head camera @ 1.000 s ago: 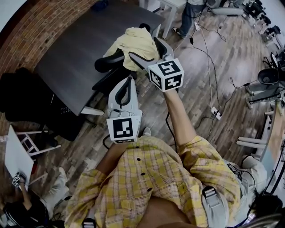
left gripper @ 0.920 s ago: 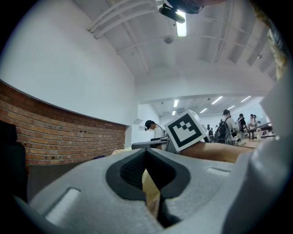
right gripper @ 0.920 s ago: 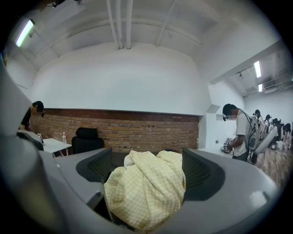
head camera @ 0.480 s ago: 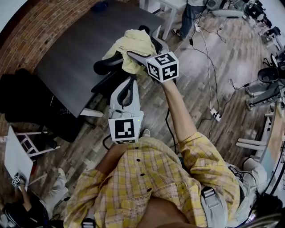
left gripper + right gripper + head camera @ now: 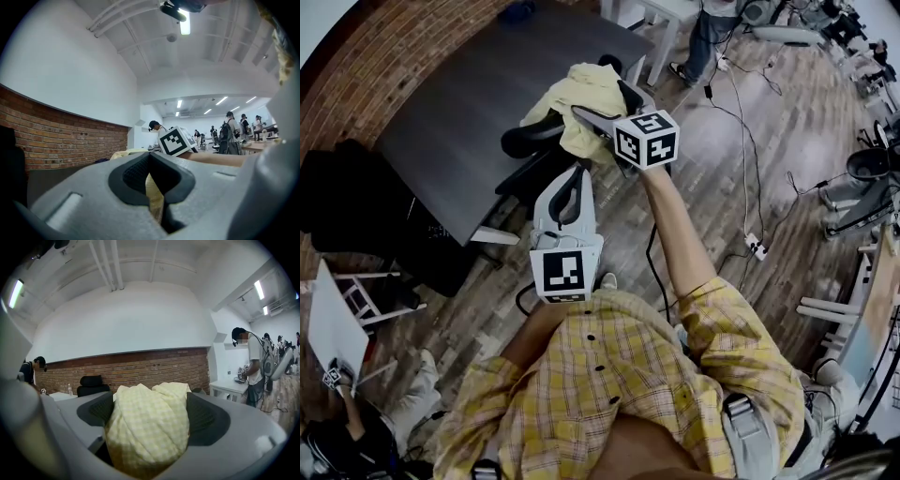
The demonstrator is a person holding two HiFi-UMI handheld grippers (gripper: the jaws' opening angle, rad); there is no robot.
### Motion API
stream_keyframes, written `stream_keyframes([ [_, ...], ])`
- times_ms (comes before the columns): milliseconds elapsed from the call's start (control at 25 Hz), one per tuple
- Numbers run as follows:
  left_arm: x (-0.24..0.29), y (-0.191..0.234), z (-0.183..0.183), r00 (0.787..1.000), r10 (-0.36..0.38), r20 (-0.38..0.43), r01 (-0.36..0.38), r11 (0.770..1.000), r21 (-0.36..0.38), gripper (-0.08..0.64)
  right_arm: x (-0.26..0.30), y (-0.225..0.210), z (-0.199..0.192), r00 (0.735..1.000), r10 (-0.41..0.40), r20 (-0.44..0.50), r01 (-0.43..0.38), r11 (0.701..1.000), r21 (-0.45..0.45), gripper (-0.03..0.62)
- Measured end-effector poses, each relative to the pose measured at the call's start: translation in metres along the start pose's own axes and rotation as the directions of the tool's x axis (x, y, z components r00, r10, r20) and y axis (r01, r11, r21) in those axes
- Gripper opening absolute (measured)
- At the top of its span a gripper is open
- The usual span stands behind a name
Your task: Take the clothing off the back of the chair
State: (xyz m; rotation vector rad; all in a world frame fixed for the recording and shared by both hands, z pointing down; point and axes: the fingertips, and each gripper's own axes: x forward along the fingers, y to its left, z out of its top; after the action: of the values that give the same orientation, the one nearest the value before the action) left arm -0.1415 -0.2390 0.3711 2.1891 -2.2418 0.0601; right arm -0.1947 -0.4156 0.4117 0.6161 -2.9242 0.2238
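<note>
A pale yellow checked garment (image 5: pixel 574 94) is draped over the back of a black office chair (image 5: pixel 530 139). My right gripper (image 5: pixel 602 101) reaches to it with its jaws spread wide, one on each side of the cloth. In the right gripper view the garment (image 5: pixel 147 427) fills the gap between the dark pads (image 5: pixel 206 416) of my right gripper (image 5: pixel 150 420). Those jaws have just been opening, with the garment between them. My left gripper (image 5: pixel 575 171) hangs back, nearer my body, shut and empty. In the left gripper view a strip of the garment (image 5: pixel 153 194) shows past its jaws.
The chair is pushed up to a dark grey table (image 5: pixel 459 112) by a brick wall. Cables (image 5: pixel 741 122) and a power strip (image 5: pixel 755 242) lie on the wooden floor to the right. A person (image 5: pixel 712 23) stands beyond a white table (image 5: pixel 661 14). Black gear (image 5: pixel 347 202) sits at left.
My right gripper has moved forward and lower, so its jaws now straddle the garment on the chair back. The left gripper has stayed where it was.
</note>
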Motion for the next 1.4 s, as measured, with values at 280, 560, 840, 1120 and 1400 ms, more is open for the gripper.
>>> stream_keyframes([
  [280, 0.001, 0.001, -0.001, 1.000, -0.001, 0.002, 0.001, 1.000, -0.008, 0.000, -0.001, -0.003, -0.001, 1.000, -0.024, 0.005, 0.024, 1.000, -0.001, 0.450],
  [560, -0.002, 0.000, 0.001, 1.000, -0.010, 0.003, 0.010, 1.000, -0.016, 0.000, -0.003, -0.001, 0.002, 0.999, -0.035, 0.011, 0.035, 0.999, -0.008, 0.377],
  [840, -0.005, 0.002, 0.001, 1.000, -0.011, 0.000, 0.011, 1.000, -0.009, 0.000, -0.004, 0.003, 0.004, 0.999, -0.032, 0.004, 0.032, 0.999, -0.010, 0.276],
  [1120, -0.007, 0.002, 0.003, 1.000, -0.013, 0.004, 0.013, 1.000, -0.007, 0.000, -0.008, 0.005, 0.008, 0.998, -0.051, 0.026, 0.051, 0.999, -0.009, 0.198],
  [1400, -0.007, 0.001, 0.003, 1.000, -0.018, 0.004, 0.018, 1.000, -0.011, 0.000, -0.014, 0.008, 0.011, 0.998, -0.054, 0.033, 0.054, 0.998, -0.009, 0.165],
])
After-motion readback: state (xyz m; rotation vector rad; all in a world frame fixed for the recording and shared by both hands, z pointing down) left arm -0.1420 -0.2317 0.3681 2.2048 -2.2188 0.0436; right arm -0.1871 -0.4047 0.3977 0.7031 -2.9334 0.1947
